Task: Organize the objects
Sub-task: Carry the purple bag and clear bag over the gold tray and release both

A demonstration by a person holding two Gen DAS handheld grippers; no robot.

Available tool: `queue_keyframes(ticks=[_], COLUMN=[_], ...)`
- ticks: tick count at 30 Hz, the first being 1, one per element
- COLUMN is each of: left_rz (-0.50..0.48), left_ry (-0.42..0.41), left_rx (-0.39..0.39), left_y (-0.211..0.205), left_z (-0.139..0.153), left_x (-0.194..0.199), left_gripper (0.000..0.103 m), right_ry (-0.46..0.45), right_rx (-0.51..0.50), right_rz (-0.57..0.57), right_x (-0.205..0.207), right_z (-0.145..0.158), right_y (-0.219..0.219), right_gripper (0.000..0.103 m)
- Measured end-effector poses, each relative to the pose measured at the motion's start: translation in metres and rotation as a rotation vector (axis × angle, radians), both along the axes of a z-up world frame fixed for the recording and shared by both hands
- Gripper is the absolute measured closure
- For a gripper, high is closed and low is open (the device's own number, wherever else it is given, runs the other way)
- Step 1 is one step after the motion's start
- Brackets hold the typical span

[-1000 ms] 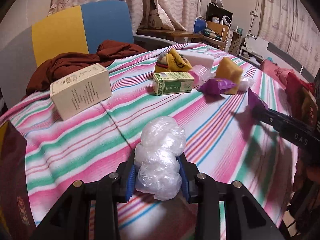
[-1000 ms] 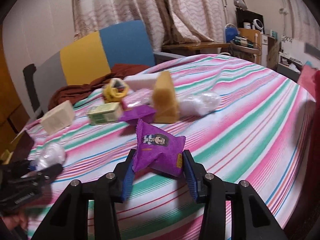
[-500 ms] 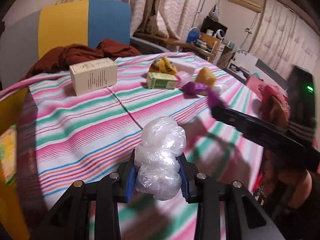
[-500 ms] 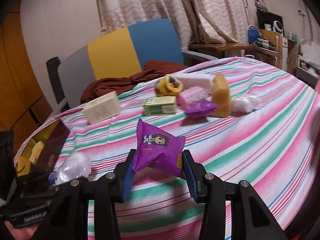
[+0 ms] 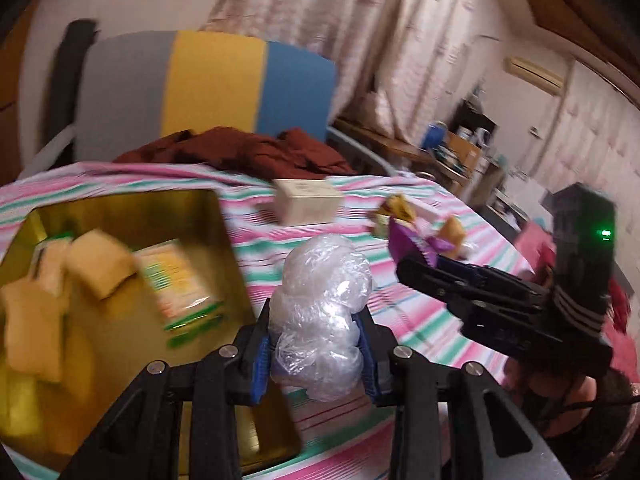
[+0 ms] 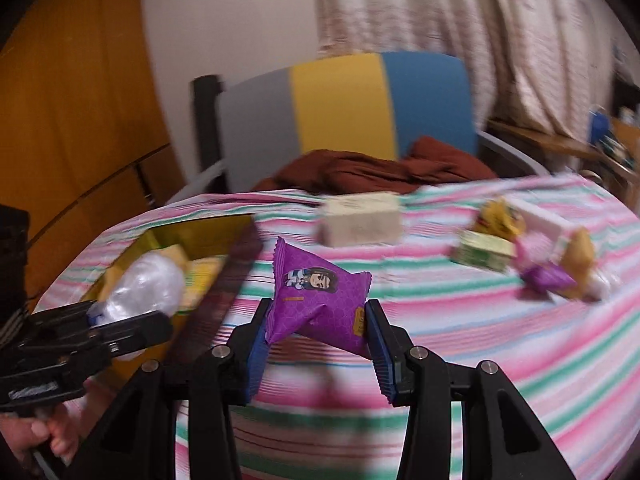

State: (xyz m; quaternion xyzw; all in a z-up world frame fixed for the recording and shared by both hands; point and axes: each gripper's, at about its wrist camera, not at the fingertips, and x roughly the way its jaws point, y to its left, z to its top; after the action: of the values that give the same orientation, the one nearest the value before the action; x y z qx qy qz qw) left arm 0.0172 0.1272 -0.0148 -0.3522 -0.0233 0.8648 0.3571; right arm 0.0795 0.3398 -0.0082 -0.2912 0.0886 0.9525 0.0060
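My left gripper (image 5: 316,354) is shut on a crumpled clear plastic packet (image 5: 322,312), held above the striped cloth beside the right rim of a gold tin (image 5: 224,224). Inside the tin lie several yellow and orange snack packs (image 5: 100,268). My right gripper (image 6: 318,338) is shut on a purple snack packet (image 6: 320,300) with a cartoon figure, held over the cloth to the right of the tin (image 6: 192,228). In the right wrist view the left gripper (image 6: 120,320) with its clear packet (image 6: 146,286) hangs over the tin's near corner.
On the striped tablecloth (image 6: 500,340) stand a cream box (image 6: 360,220), a green box (image 6: 482,254) and a cluster of yellow, pink and purple snacks (image 6: 552,264) at the right. A dark red cloth (image 6: 380,168) and a grey, yellow and blue chair (image 6: 348,100) stand behind the table.
Both grippers have swung left with their packets still held. The gold tin has come into view at the left, and the pile of loose items has slid to the far right.
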Motion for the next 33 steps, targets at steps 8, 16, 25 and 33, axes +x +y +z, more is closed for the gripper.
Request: queue_keyframes(ticks=[8,16,25,33], left_rz=[0.149,0.238,0.376,0.389], left_ry=[-0.105,-0.273,-0.295,-0.249], left_rx=[-0.026,-0.103,-0.151,0.006], left_y=[-0.061,-0.102,-0.135,-0.139], left_z=[-0.018,-0.052,-0.061,-0.038], left_x=[-0.037,-0.078,-0.090,-0.076], left_gripper=[0.067,0.067,0.065,0.041], right_ry=[-0.041,-0.111,-0.092,-0.083], right_rx=[0.051,0.054,0.064,0.002], right_rz=[0.229,0.338,0.343,0.287], right_x=[-0.038,-0.078,-0.083,-0.069], right_z=[0.005,-0.005,0.000,0.001], right_y=[-0.084,-0.139,-0.158,-0.140], right_gripper=[0.057,0.057,0.045,0.041])
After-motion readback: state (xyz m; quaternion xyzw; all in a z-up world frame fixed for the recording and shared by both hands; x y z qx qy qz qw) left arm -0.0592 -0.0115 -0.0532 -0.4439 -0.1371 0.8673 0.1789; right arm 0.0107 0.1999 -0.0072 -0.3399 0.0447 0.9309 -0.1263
